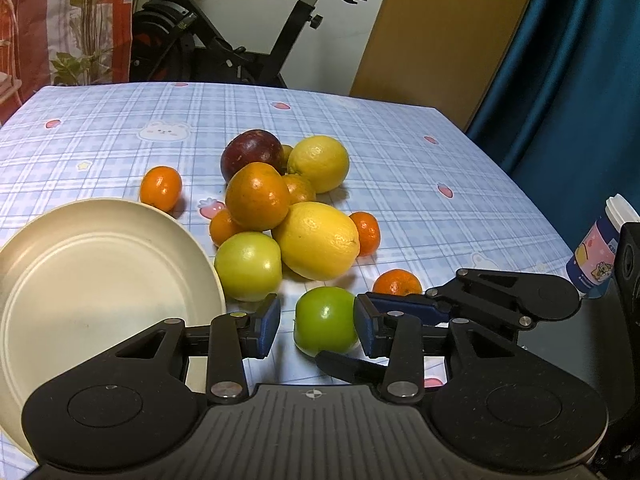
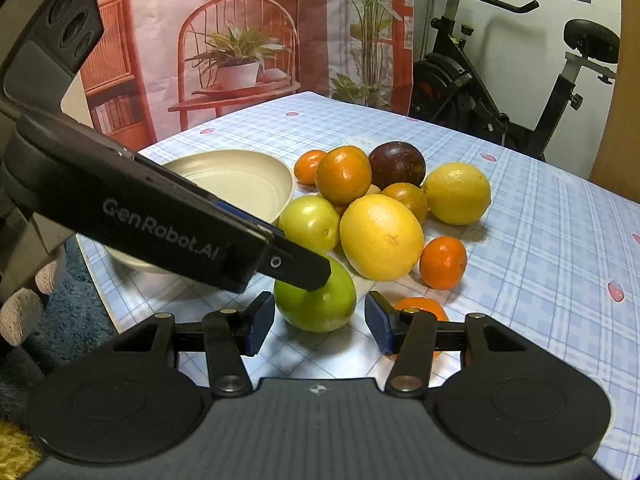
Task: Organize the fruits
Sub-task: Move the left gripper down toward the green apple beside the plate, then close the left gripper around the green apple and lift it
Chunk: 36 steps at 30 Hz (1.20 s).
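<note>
Fruit lies heaped on the worktop [image 1: 400,168], which carries a blue checked cloth, just beside a cream plate [image 1: 96,280] at 9 o'clock of the heap. Left hand-held gripper [image 1: 316,324]: fingers apart, bracketing a green apple [image 1: 325,320]; its right pad meets the apple, the left pad stands clear. Right hand-held gripper [image 2: 319,326]: fingers apart around the same green apple [image 2: 320,308], neither pad touching. The apple is near-round, so no long axis can be told. A large lemon [image 1: 316,240] at 12 o'clock of the apple lies with its long axis running from 10 to 4 o'clock, its nub end toward 4 o'clock.
</note>
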### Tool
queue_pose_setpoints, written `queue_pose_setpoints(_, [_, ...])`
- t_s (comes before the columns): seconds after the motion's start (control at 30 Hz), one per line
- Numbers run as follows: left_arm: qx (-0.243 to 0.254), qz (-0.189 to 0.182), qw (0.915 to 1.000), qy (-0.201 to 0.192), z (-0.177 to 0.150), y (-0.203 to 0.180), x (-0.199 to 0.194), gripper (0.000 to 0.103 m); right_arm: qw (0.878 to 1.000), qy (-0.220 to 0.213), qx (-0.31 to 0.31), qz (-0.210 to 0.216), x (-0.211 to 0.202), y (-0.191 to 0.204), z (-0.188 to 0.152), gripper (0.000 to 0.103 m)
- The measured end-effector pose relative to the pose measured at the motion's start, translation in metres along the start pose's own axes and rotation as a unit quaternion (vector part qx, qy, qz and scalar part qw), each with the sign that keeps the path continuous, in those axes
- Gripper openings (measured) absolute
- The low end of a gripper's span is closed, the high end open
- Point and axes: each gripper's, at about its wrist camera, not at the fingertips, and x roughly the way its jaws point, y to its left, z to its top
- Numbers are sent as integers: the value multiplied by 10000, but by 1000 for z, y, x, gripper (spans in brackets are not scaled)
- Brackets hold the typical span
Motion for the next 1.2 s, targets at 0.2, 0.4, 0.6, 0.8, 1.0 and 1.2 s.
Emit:
queue_pose_setpoints(0.2, [26, -106, 9999, 112, -2, -2, 4, 44, 10000, -8, -4, 14, 2, 1, 0, 47])
queue_pose_setpoints(0.4, [-37, -221, 9996, 195, -3, -1, 11, 48, 10000, 95, 30, 1, 7, 0, -1, 49])
queue_pose_setpoints(0.6, [-49, -248, 9993, 288, -5, -2, 15, 48, 9999, 125, 74, 3, 9, 0, -3, 50])
queue_pose_setpoints(0.8, [-30, -242, 9994, 263, -6, -2, 12, 46, 9999, 119, 109, 32, 9, -2, -2, 50])
queue_pose_setpoints(1.0, [-42, -266, 9996, -69, 2, 0, -4, 47, 9998, -108, 166, 40, -1, -1, 8, 50])
queue_pose_setpoints(1.2, [-162, -28, 9987, -475, 15, 17, -29, 47, 9996, -222, -99, 134, 0, 10, 43, 50])
